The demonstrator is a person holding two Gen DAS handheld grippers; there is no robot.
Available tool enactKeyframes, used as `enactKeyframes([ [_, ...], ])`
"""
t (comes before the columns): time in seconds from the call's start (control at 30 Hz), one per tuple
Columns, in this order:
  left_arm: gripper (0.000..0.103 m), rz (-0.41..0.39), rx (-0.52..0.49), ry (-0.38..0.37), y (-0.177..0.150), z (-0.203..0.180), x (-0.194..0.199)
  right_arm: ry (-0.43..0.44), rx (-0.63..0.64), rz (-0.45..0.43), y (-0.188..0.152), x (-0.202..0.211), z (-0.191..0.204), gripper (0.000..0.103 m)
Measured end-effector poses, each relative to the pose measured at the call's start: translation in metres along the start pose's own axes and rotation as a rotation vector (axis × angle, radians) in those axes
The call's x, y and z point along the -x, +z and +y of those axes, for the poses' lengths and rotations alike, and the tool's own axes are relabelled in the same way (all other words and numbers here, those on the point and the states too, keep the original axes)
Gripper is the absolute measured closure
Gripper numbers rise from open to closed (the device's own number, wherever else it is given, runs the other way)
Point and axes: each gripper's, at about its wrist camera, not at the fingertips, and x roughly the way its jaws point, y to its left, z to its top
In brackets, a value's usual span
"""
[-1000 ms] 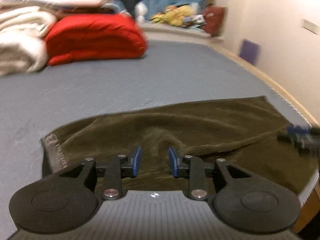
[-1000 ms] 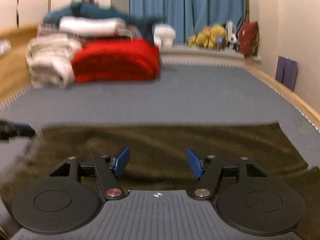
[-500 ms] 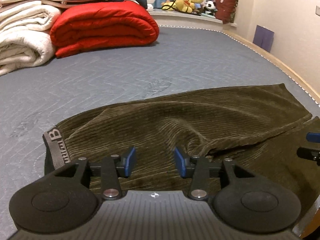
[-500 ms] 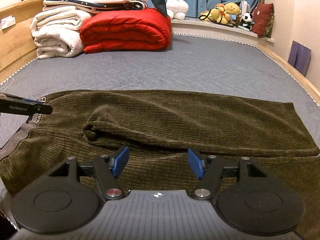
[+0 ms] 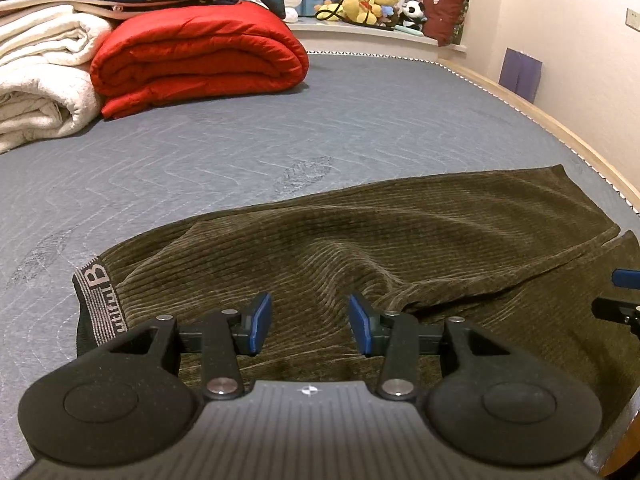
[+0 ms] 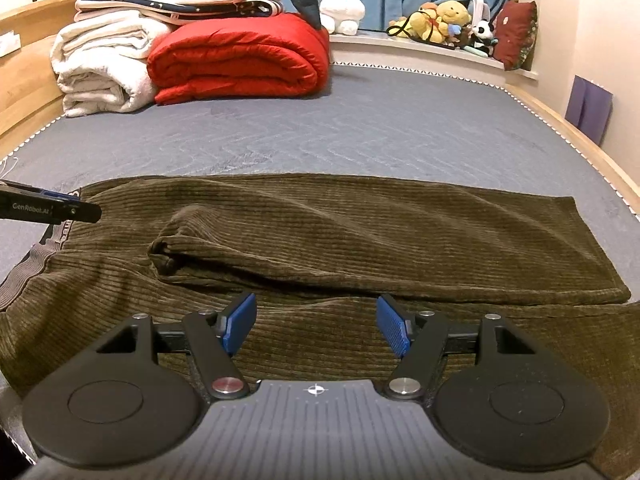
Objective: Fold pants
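Pants (image 6: 360,240): olive corduroy, spread flat across the grey mattress (image 6: 380,132), one leg lying over the other.
Left gripper (image 5: 308,322): fingers parted, grasping nothing, above waistband end.
Right gripper (image 6: 316,326): fingers parted, empty, above near leg.

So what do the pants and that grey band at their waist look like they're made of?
Pants: olive-brown corduroy by the look, matte, with fine parallel ribs and soft folds. Waistband: probably knitted elastic, grey with woven pale lettering.
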Motion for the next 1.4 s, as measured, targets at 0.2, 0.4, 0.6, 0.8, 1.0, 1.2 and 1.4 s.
enactKeyframes([
  [0.2,0.056,-0.002,0.006,0.0,0.0,0.003,0.002,0.004,0.01,0.007,-0.001,0.0,0.002,0.034],
  [0.4,0.055,-0.003,0.008,0.0,0.0,0.004,0.003,0.002,0.016,0.009,-0.002,0.0,0.002,0.034],
  [0.6,0.055,-0.004,0.002,-0.006,-0.001,0.003,0.005,-0.001,0.017,0.01,-0.002,-0.001,0.003,0.034],
  [0.8,0.055,-0.004,-0.001,-0.009,-0.001,0.002,0.006,-0.003,0.016,0.009,-0.003,-0.001,0.003,0.034],
  [1.0,0.061,-0.003,-0.025,-0.015,-0.003,-0.003,0.005,-0.002,0.014,0.007,-0.002,0.0,0.007,0.034],
  [1.2,0.084,-0.013,-0.076,-0.05,-0.005,-0.014,0.006,0.002,0.027,0.003,-0.001,0.0,0.01,0.034],
  [1.4,0.085,-0.017,-0.096,-0.082,-0.006,-0.017,0.007,-0.001,0.017,0.003,-0.001,0.001,0.009,0.034],
])
